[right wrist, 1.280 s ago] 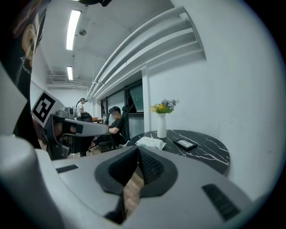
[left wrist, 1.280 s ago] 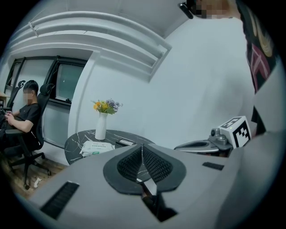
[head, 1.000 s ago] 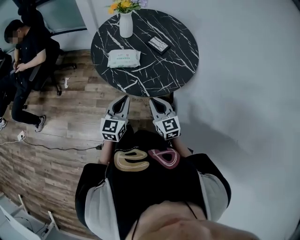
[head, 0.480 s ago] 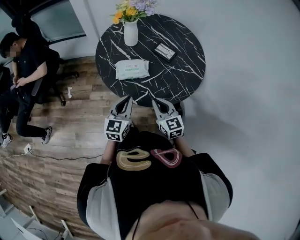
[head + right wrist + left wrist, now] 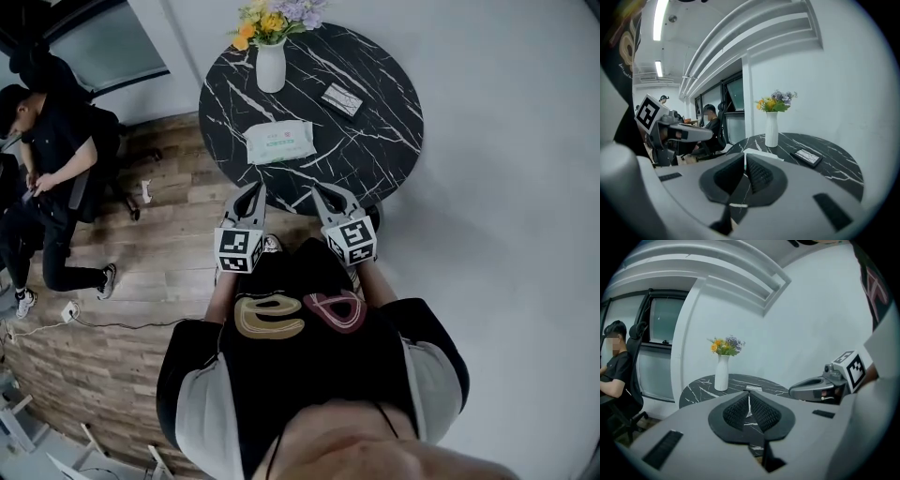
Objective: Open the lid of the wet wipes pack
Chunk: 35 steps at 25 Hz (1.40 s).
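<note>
**Inspector:** Tool state?

**Examiner:** Left gripper [image 5: 250,190] and right gripper [image 5: 324,192] both have their jaws closed together with nothing held. Both sit short of the table [image 5: 384,150].

**Inspector:** The task item?

**Examiner:** The wet wipes pack [image 5: 279,142] lies flat, ahead of the left gripper and well beyond both tips. I judge it light, soft and slippery, so likely to slide. Pin the body with one gripper and lift the lid edge with the other. The lid tab can't be made out.

**Inspector:** Containers?

**Examiner:** A vase [image 5: 271,67] beyond the pack holds flowers [image 5: 272,17].
</note>
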Tool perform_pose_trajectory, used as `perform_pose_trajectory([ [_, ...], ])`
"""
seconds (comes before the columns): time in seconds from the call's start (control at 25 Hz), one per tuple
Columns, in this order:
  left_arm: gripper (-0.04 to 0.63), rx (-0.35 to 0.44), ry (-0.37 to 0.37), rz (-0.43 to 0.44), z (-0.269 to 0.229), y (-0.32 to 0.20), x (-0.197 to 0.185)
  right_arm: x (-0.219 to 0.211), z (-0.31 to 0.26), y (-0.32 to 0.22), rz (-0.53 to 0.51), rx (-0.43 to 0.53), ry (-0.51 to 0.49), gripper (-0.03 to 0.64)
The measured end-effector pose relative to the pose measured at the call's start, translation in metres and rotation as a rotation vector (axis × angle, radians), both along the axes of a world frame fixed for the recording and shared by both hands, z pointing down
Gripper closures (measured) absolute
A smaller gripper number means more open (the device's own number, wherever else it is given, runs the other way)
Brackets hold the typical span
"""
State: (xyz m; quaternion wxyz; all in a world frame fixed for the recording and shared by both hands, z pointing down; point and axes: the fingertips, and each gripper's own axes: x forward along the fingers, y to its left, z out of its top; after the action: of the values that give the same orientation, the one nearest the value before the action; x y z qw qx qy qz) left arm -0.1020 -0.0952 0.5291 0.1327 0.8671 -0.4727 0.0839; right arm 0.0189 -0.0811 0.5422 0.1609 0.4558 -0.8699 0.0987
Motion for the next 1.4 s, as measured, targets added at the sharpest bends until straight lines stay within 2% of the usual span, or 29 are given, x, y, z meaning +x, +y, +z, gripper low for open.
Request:
perform_pose_trajectory([
  [0.28, 0.574, -0.03, -0.008, -0.027, 0.001, -0.018, -0.013, -0.006, -0.006, -0.028, -0.037, 0.011, 0.034, 0.599],
  [0.6, 0.574, -0.075, -0.047, -0.122, 0.012, -0.052, -0.021, -0.01, -0.004, -0.073, -0.13, 0.014, 0.104, 0.598],
  [0.92, 0.574, -0.136, -0.042, -0.133, 0.033, -0.082, -0.018, -0.021, 0.003, -0.119, -0.217, 0.029, 0.216, 0.598],
  [1.08, 0.574, -0.166, -0.072, -0.15, 0.045, -0.096, -0.018, -0.032, 0.008, -0.136, -0.301, 0.035, 0.287, 0.597],
  [1.24, 0.574, -0.185, -0.029, -0.152, 0.054, -0.113, -0.011, -0.039, 0.012, -0.155, -0.362, 0.012, 0.32, 0.58],
  [1.4, 0.574, -0.213, -0.08, -0.148, 0.069, -0.126, -0.007, -0.049, 0.024, -0.164, -0.419, -0.018, 0.354, 0.553],
])
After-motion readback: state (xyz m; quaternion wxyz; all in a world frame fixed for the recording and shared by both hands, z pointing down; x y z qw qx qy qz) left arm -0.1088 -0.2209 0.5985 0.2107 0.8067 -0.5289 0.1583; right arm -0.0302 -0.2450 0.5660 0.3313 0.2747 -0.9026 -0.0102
